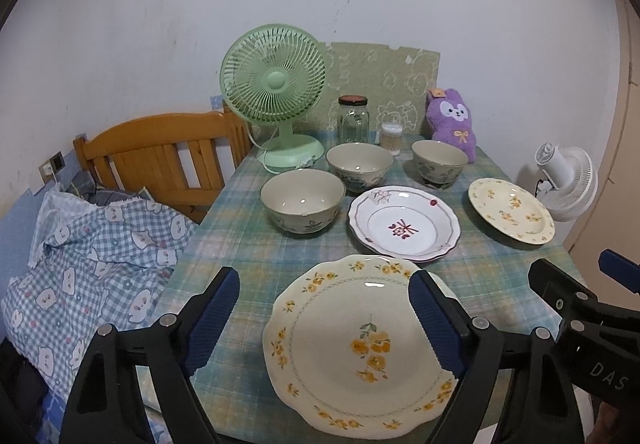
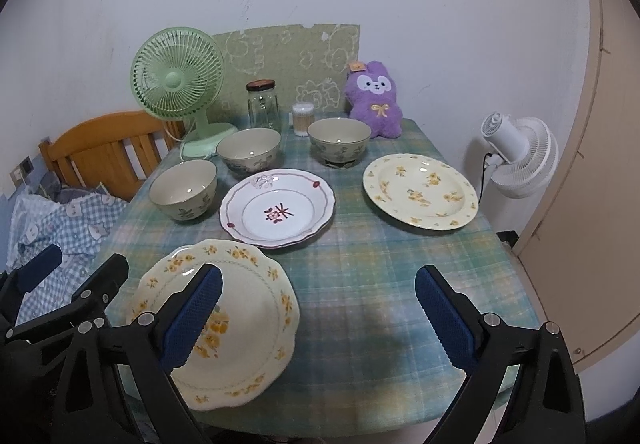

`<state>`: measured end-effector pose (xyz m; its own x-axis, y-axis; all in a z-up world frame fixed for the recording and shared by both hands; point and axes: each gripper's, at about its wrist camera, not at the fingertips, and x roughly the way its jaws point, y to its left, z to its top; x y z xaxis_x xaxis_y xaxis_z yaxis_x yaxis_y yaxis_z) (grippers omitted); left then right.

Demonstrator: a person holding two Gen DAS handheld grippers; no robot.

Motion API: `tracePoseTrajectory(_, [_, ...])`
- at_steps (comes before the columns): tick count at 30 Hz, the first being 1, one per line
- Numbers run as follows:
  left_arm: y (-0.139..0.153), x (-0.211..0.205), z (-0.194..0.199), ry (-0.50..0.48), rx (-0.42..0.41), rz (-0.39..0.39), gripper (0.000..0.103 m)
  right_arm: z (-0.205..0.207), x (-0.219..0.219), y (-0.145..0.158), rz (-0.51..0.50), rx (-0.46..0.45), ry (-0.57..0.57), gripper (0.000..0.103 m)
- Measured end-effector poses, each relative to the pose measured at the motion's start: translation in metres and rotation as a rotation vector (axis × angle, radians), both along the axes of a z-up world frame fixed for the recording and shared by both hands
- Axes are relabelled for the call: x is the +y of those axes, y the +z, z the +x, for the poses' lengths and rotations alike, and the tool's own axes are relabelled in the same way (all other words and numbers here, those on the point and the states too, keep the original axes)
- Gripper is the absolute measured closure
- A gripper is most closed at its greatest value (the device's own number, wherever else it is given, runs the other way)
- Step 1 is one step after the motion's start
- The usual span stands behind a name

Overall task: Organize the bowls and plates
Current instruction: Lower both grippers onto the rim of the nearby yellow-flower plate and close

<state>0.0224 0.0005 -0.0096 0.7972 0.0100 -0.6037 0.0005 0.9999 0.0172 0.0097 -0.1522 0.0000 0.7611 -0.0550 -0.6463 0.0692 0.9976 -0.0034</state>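
- The near yellow-flowered plate (image 1: pixel 360 348) lay flat just ahead of and below the left gripper (image 1: pixel 324 324), whose jaws stood wide apart with nothing held; its right finger overlapped the plate's right rim.
- The right gripper (image 2: pixel 318 318) was also spread and empty; that plate (image 2: pixel 240 324) sat to its left, under its left finger, so the left hand was judged better placed.
- Beyond lay the white plate (image 1: pixel 404 224); farther right, a second yellow plate (image 2: pixel 420 191).
- Three bowls (image 1: pixel 303 203) (image 1: pixel 359 167) (image 1: pixel 439 163) stood farther back.
- The green fan (image 1: pixel 276 99), jar (image 1: pixel 353 119) and purple toy (image 1: pixel 452 119) kept to the far edge, well clear.
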Motion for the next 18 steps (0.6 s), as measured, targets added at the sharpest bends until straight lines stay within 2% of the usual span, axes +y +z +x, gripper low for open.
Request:
tracePoseTrajectory(7, [-0.021, 0.007, 0.026, -0.005, 0.075, 0.020, 0.023, 0.030, 0.015, -0.016, 0.007, 0.070, -0.001, 0.010])
tracePoseTrajectory(18, [-0.065, 0.021, 0.061, 0.000, 0.235, 0.022, 0.028, 0.072, 0.034, -0.065, 0.007, 0.247, 0.003, 0.016])
